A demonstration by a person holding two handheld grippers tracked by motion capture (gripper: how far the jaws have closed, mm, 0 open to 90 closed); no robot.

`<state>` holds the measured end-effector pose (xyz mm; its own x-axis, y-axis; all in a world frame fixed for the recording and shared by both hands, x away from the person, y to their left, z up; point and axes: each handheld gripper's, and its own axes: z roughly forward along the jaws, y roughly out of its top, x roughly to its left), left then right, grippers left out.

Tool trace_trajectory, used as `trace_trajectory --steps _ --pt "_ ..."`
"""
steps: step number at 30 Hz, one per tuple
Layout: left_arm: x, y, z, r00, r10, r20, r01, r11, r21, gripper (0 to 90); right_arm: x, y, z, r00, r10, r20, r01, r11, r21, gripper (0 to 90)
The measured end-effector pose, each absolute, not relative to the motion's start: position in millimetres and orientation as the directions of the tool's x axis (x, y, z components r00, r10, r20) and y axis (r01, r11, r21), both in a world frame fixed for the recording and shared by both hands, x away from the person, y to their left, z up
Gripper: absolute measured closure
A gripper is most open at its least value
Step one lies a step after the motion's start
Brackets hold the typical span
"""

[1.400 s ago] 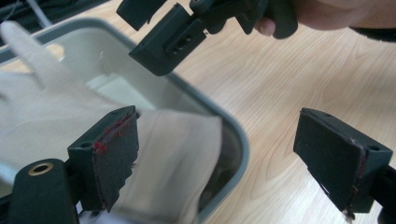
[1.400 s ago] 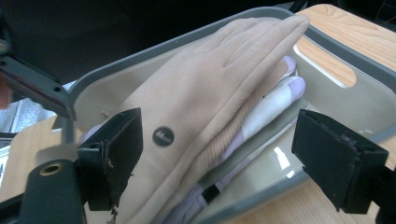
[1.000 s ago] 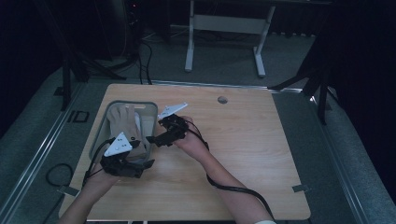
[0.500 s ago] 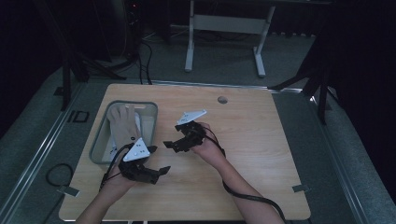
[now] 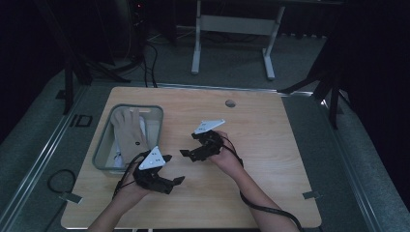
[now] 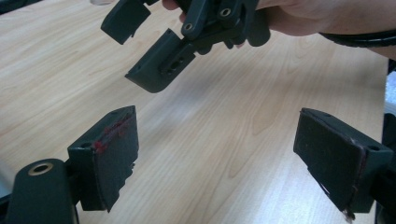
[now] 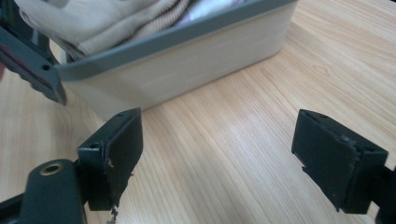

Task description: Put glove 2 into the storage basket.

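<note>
A beige glove (image 5: 128, 133) lies in the grey-rimmed bin (image 5: 155, 126) near the desk's (image 5: 270, 145) left edge, draped over something white at the bin's bottom. Seen from the right gripper view, the glove (image 7: 93, 18) is soft knit fabric with a ribbed cuff, bunched against the bin's (image 7: 187, 60) pale, smooth wall under its darker rim.

Both tools are off the bin and empty. The left gripper (image 5: 169, 183) hovers over the desk's near-left part, just beside the bin's near corner, jaws spread wide with bare wood between them. The right gripper (image 5: 189, 153) sits near the desk's middle, jaws likewise apart, pointing toward the bin.

Judging from this, the glove appears settled in the bin and the hands are between steps. Any next move on the glove would call for reaching over the rim and pinching the limp cloth, which will sag and fold rather than hold shape.

The jaw pads are matte black, blocky, worn at the edges; the desk is light wood laminate.
</note>
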<state>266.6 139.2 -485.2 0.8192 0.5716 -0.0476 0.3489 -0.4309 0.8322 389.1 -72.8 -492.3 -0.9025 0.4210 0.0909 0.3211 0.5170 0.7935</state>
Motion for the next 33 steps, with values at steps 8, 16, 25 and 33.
trace_trajectory --steps 8,16,25,33 --pt "265 128 -503 0.837 0.541 -0.085 0.363 -0.431 0.826 14.3 385 -93 -509 -0.901 0.423 0.101 0.328 0.509 0.796 16.2" --pt "267 112 -521 0.857 0.507 -0.091 0.354 -0.451 0.820 14.3 379 -114 -528 -0.898 0.423 0.119 0.344 0.506 0.791 16.1" --pt "272 103 -533 0.867 0.486 -0.114 0.360 -0.450 0.817 14.3 373 -131 -541 -0.895 0.425 0.133 0.353 0.495 0.794 15.7" --pt "273 100 -538 0.878 0.464 -0.116 0.351 -0.459 0.816 14.3 366 -145 -552 -0.893 0.436 0.112 0.345 0.503 0.792 15.5"
